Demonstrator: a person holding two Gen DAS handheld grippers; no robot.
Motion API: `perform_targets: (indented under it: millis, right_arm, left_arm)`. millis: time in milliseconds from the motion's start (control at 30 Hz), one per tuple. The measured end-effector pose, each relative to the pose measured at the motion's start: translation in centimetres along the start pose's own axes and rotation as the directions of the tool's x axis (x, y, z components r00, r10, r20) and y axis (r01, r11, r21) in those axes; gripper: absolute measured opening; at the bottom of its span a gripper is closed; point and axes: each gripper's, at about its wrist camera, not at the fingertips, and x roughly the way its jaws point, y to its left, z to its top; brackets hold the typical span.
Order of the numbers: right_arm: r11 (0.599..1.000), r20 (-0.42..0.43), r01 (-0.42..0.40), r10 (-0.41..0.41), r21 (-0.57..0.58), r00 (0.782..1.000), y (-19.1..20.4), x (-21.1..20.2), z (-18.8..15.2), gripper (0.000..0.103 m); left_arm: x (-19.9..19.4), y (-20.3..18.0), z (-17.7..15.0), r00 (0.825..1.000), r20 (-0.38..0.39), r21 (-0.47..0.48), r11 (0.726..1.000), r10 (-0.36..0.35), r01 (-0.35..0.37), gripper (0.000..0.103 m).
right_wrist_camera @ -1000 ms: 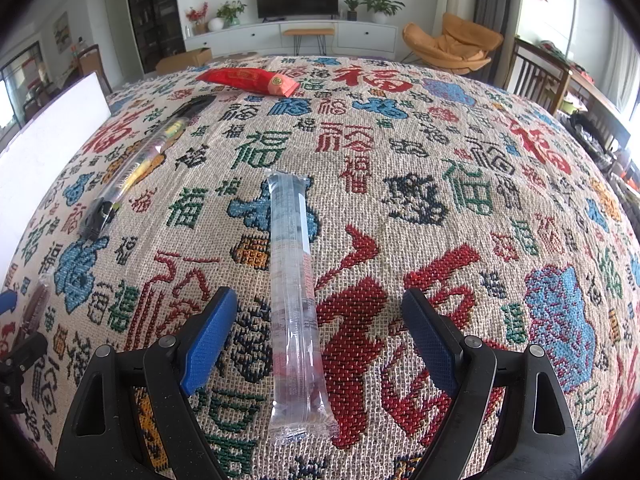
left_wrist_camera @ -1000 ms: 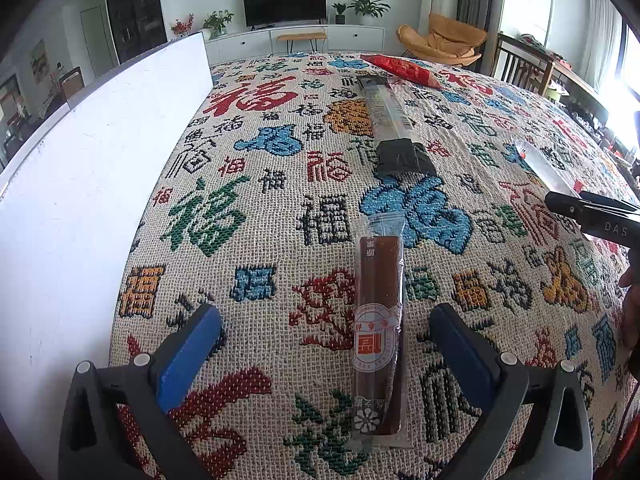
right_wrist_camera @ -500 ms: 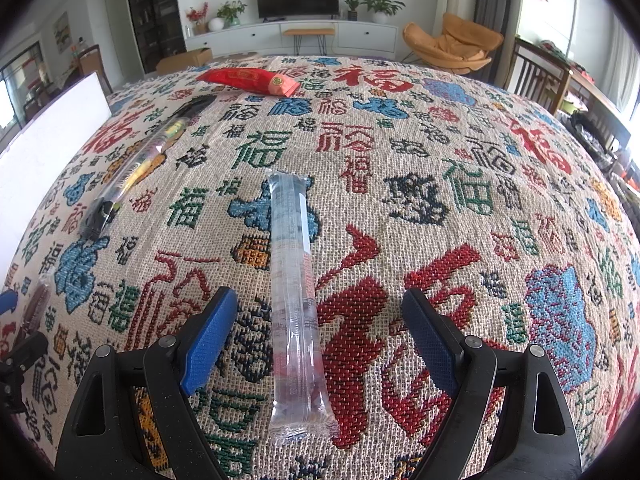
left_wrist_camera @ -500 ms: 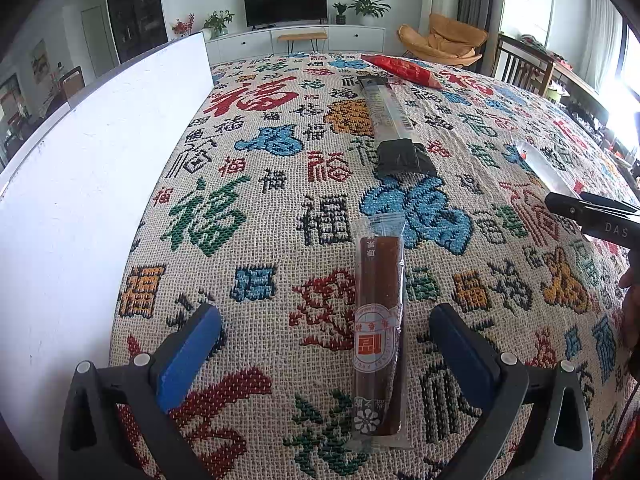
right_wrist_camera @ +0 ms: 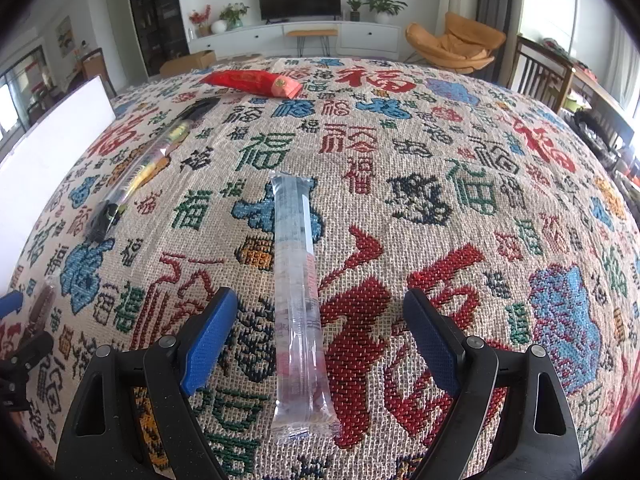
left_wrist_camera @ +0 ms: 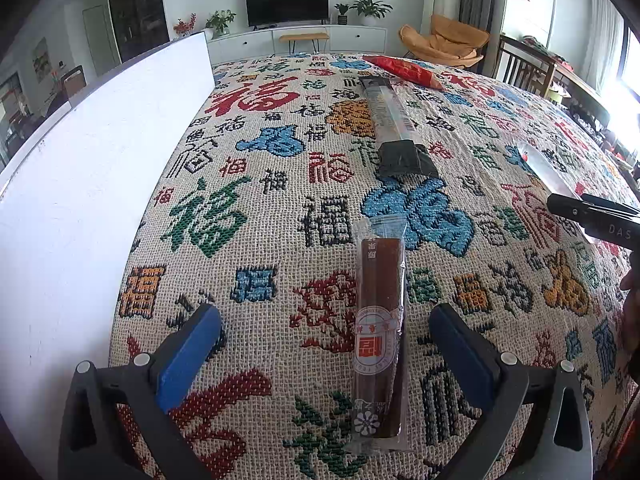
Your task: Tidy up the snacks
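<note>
Left gripper [left_wrist_camera: 324, 344] and right gripper [right_wrist_camera: 316, 320] hover with jaws spread, each straddling one snack, likely for grasping: brown wrapped bar [left_wrist_camera: 378, 332], clear plastic stick [right_wrist_camera: 298, 292].

Brown sausage stick in clear wrapper [left_wrist_camera: 379, 332], clear plastic tube pack [right_wrist_camera: 298, 292], long black-ended transparent pack [left_wrist_camera: 392, 122], red foil packet [right_wrist_camera: 252, 82]: all flat, apart on patterned tabletop [right_wrist_camera: 460, 208].

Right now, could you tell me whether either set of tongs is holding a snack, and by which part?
Nothing is held. The left tongs stand open around the brown snack stick, the right tongs around the clear one.
</note>
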Motion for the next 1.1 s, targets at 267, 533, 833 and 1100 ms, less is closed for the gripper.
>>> perform_targets:
  millis: [267,533,833,1100]
  right_arm:
    - [1.0,-0.005,0.014,-0.014,-0.011,1.0,0.0,0.0,0.0,0.088]
    - [0.996,-0.124,-0.084,0.079,-0.032,0.989,-0.7,-0.1,1.2,0.088]
    - [0.995,-0.286,-0.096,0.089,-0.01,0.954,-1.1,1.2,4.5,0.019]
    - [0.965,-0.272,-0.251,0.263,0.08,0.926,4.5,-4.4,5.3,0.019]
  left_arm:
    - [0.0,0.0,-0.1,1.0,0.0,-0.001,1.0,0.0,0.0,0.103]
    - [0.0,-0.5,1.0,0.992,-0.13,-0.007,1.0,0.001,-0.002,0.097]
    - [-1.1,-0.9,1.4,0.987,-0.14,0.008,0.997,-0.076,0.078,0.019]
    - [-10.9,5.3,3.1,0.94,0.049,-0.208,0.917,-0.338,0.34,0.018]
